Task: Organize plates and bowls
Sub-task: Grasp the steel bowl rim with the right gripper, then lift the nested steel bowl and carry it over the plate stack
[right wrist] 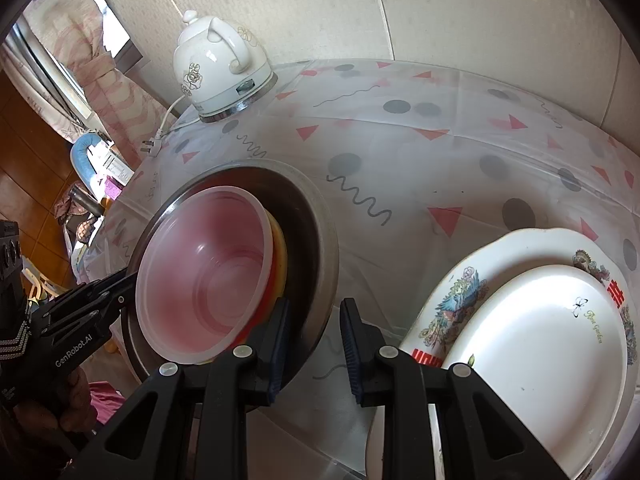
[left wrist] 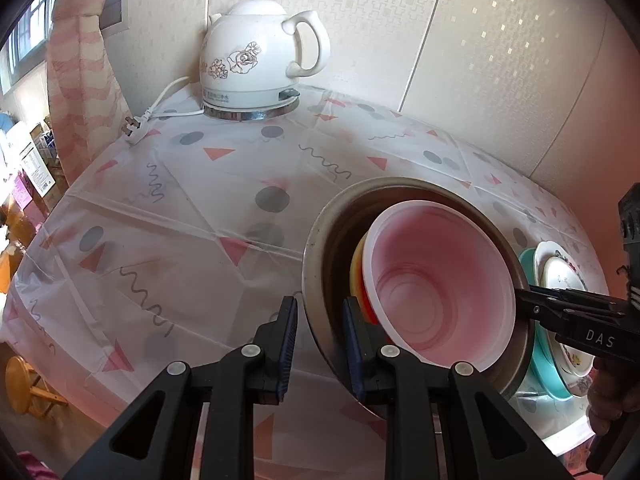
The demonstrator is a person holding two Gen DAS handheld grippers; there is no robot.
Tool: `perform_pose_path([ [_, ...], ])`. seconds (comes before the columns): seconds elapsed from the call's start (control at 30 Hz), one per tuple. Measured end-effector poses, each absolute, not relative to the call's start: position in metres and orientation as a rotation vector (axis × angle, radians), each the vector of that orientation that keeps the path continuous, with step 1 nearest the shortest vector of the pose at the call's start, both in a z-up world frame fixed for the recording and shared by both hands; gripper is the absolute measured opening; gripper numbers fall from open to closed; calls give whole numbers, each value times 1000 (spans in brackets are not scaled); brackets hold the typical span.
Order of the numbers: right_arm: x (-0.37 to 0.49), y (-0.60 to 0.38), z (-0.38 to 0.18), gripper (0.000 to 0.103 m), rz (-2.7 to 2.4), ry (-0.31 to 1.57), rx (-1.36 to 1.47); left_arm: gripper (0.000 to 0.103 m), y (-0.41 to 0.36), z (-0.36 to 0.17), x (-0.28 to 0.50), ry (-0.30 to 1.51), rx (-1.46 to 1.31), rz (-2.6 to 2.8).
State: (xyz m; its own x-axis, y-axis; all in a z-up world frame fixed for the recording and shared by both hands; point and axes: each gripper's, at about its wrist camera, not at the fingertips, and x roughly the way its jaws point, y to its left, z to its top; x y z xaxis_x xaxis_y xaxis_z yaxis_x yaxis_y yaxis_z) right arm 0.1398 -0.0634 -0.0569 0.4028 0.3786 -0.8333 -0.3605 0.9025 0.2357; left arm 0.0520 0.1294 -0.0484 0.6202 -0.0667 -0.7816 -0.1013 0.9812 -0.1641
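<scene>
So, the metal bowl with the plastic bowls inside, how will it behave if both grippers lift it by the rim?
The metal bowl looks rigid, so its rim should not bend between the fingers. Its smooth wall may slip in a loose grip. The pink plastic bowl sits loose inside above the yellow one, so tilting could probably shift them.

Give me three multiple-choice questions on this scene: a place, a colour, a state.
1. Where is the pink bowl? A. on the floor B. inside the metal bowl C. on a stool
2. What colour is the kettle? A. white B. green C. black
3. How is the right gripper? A. shut on a spoon B. open, astride the metal bowl's rim C. holding a cup
Answers: B, the metal wall surrounds it; A, white body with flowers; B, one finger inside, one outside.
</scene>
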Motion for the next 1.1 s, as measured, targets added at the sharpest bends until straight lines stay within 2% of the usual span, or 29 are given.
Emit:
perform_pose_path([
  [0.27, 140, -62, -58, 25, 465, 1053, 12, 23, 128, -49, 54, 901, -187, 34],
  [0.4, 139, -59, -57, 22, 469, 1046, -4, 18, 125, -49, 54, 895, -172, 35],
  [0.6, 137, -57, -57, 18, 474, 1041, -13, 18, 125, -49, 53, 895, -170, 40],
  [1.1, 131, -56, -55, 18, 477, 1043, -7, 18, 126, -44, 41, 883, -188, 40],
])
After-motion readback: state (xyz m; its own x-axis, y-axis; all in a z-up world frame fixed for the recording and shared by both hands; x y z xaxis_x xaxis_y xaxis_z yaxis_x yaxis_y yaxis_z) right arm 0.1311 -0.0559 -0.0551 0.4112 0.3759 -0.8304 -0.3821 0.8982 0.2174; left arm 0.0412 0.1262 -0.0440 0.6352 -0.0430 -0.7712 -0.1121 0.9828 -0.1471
